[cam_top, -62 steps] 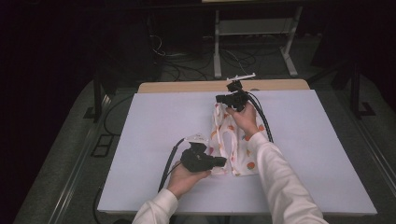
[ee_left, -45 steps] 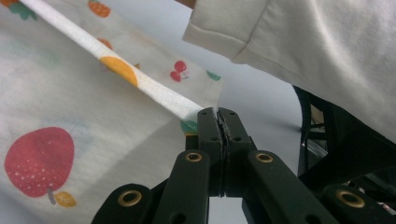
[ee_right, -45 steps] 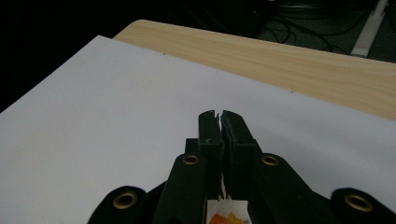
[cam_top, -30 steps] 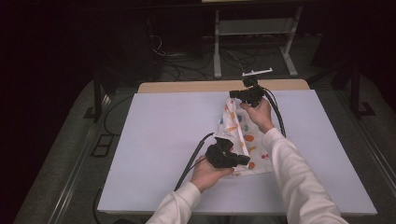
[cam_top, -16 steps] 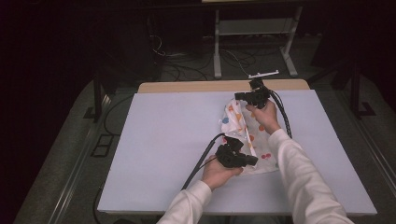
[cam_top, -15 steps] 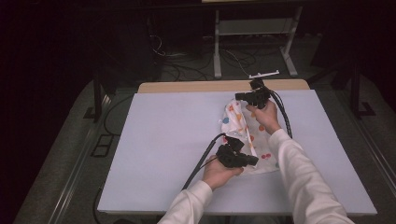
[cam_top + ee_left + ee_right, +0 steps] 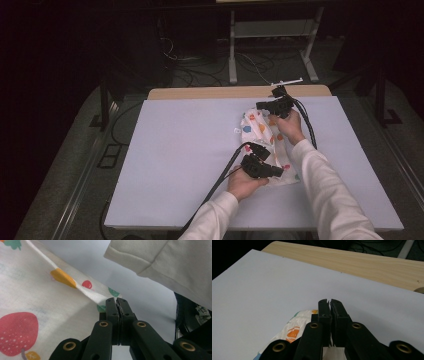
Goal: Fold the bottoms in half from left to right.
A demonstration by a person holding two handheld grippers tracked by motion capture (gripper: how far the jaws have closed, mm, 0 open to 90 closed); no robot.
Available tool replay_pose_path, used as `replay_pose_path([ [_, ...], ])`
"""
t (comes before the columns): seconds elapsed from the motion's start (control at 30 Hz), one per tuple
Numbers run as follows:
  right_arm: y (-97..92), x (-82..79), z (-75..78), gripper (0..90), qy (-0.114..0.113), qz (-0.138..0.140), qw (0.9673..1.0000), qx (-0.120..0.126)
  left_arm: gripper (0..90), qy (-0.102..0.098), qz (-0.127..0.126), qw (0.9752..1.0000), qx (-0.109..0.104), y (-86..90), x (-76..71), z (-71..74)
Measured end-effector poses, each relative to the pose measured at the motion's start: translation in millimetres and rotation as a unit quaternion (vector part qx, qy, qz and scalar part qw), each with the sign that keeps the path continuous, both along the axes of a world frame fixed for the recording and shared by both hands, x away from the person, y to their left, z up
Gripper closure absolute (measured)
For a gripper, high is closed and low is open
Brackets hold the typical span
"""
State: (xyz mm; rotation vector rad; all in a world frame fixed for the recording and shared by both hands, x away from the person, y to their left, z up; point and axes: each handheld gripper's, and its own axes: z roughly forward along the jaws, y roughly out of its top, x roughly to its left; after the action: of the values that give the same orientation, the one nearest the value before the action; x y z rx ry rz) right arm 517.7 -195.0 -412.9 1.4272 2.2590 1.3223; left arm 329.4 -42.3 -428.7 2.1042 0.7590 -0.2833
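A thin fruit-print cloth [image 7: 267, 145] lies on the table [image 7: 175, 150], toward three o'clock. The left gripper [image 7: 276, 172] has its jaws clamped on the near corner, and the right gripper [image 7: 260, 105] has its jaws clamped on the far edge. The cloth looks light and limp, so it will likely sag and slip unless gripped at hems and corners.

A white-topped table [image 7: 180, 150] with a wooden far edge carries a fruit-print cloth [image 7: 260, 132] right of centre.
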Motion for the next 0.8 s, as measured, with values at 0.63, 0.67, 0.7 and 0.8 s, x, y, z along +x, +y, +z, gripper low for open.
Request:
replay_pose_path([
  [0.63, -10.9, 4.6, -15.0, 86.0, 0.012, 0.000, 0.9999, -0.011, 87.6, 0.035, 0.005, 0.9994, -0.003, -21.6, 8.1, -12.4],
  [0.67, -10.7, 4.7, -15.7, 86.0, 0.011, 0.001, 0.9999, -0.012, 87.6, 0.036, 0.006, 0.9993, -0.003, -22.6, 8.4, -12.9],
  [0.7, -10.6, 4.7, -16.5, 86.0, 0.013, 0.001, 0.9998, -0.014, 87.6, 0.037, 0.006, 0.9993, -0.003, -23.4, 8.4, -13.4],
  [0.8, -11.8, 5.2, -18.2, 86.0, 0.014, 0.001, 0.9998, -0.014, 87.6, 0.041, 0.008, 0.9991, -0.007, -25.2, 9.7, -15.2],
])
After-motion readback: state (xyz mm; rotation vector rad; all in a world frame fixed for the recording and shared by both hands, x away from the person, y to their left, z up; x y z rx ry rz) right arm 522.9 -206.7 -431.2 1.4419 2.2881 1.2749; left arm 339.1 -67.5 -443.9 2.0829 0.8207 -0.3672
